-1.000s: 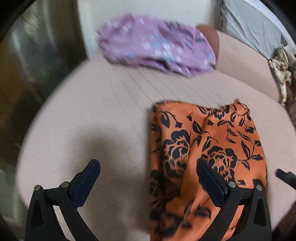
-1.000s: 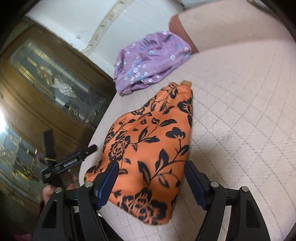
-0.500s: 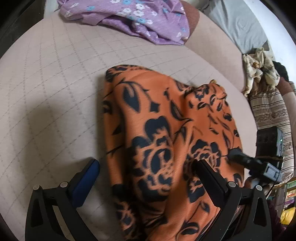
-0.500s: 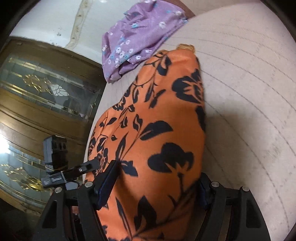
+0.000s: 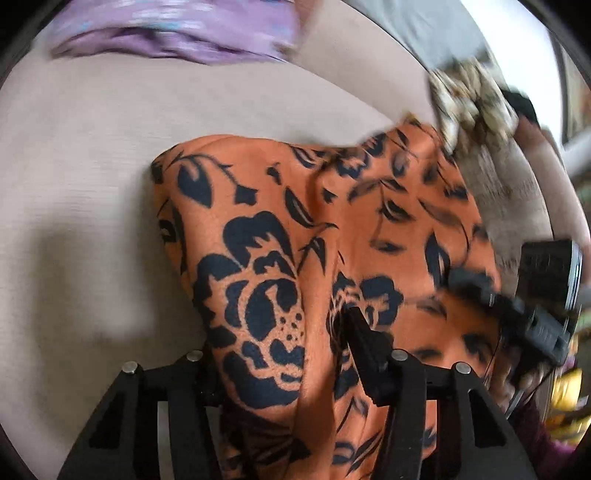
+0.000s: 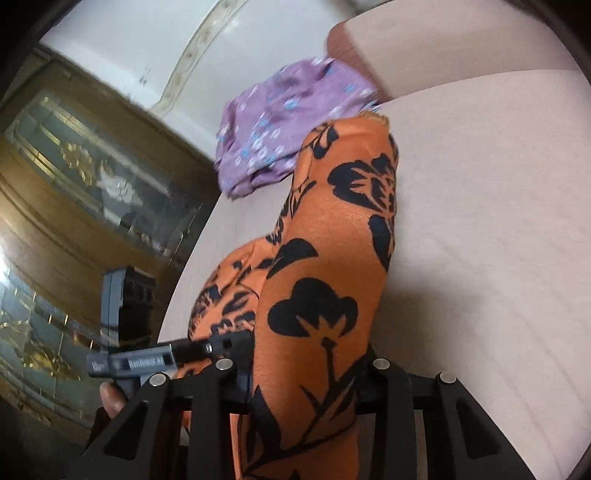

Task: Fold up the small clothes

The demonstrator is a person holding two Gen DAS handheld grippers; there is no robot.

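An orange garment with black flowers (image 5: 295, 229) lies on a beige cushioned seat (image 5: 92, 147). My left gripper (image 5: 280, 343) is shut on its near edge, the cloth bunched between the fingers. My right gripper (image 6: 306, 369) is shut on the garment (image 6: 332, 258) too, at the other near corner, and the cloth rises in a ridge toward the far end. The right gripper shows at the right of the left wrist view (image 5: 517, 314). The left gripper shows at the lower left of the right wrist view (image 6: 147, 358).
A purple flowered garment (image 5: 177, 33) (image 6: 280, 129) lies at the far end of the seat against the backrest. Crumpled beige cloth (image 5: 472, 107) and a striped fabric sit to the right. A dark wooden cabinet with glass (image 6: 74, 184) stands beyond the seat's left edge.
Both grippers moved in over the orange garment's near edge and closed on it. The cloth now bunches up between the fingers and lifts.
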